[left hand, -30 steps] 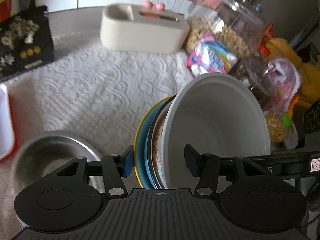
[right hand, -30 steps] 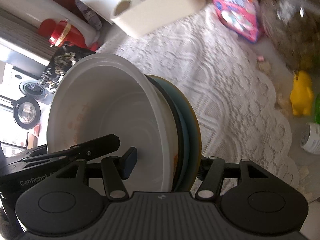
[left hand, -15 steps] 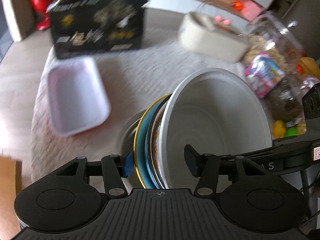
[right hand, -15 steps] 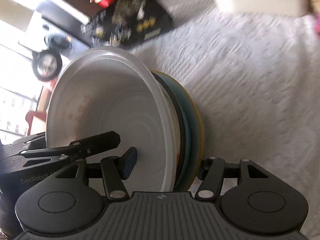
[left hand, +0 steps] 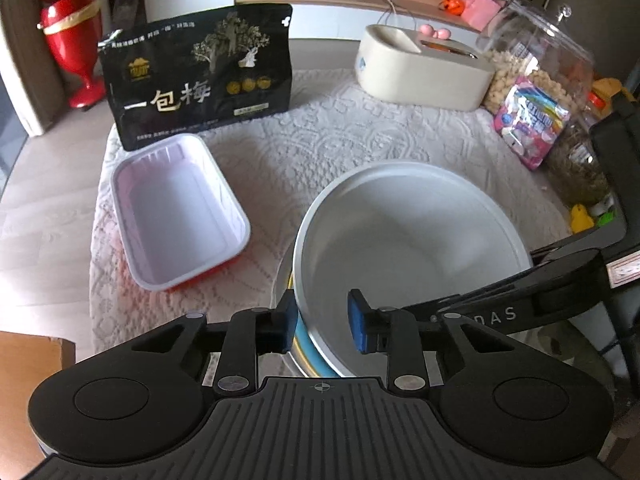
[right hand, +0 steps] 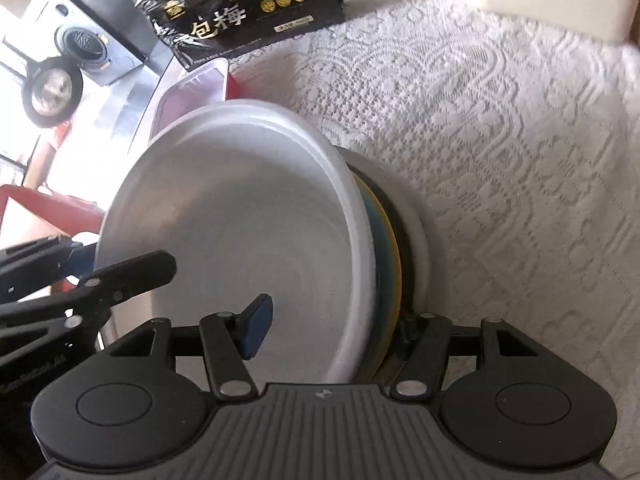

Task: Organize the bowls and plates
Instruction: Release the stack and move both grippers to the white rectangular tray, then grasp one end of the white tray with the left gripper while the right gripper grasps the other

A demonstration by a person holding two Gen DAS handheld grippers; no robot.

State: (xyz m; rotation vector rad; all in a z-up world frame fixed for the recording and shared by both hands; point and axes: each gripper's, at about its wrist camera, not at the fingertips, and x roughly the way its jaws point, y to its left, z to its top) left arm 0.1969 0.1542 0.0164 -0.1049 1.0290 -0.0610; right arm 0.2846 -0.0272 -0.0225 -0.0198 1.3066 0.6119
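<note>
A round table with a white lace tablecloth [left hand: 340, 140] carries the scene; behind it stand a shelf and a red vase [left hand: 76, 40] on the floor. On the cloth I count one black snack pouch [left hand: 196, 76] with gold print, one empty rectangular tray [left hand: 176, 212], white inside and red outside, one cream box [left hand: 420, 70], one clear jar [left hand: 536, 64] with snacks, and one pink candy packet [left hand: 530, 120].

The task's things form one stack near the front of the table: one white bowl [left hand: 408, 248] on top, under it one blue plate [left hand: 310, 354] and one yellow-rimmed plate [right hand: 394, 248], and at the bottom one steel bowl [right hand: 416, 224] that rests on the cloth.

The left gripper [left hand: 322, 326] has its jaws closing around the near rim of the white bowl: one blue pad is outside the wall, the other inside. The right gripper [right hand: 332, 320] holds the stack at the opposite rim, one pad inside the white bowl and the other finger behind the plates, at medium width
</note>
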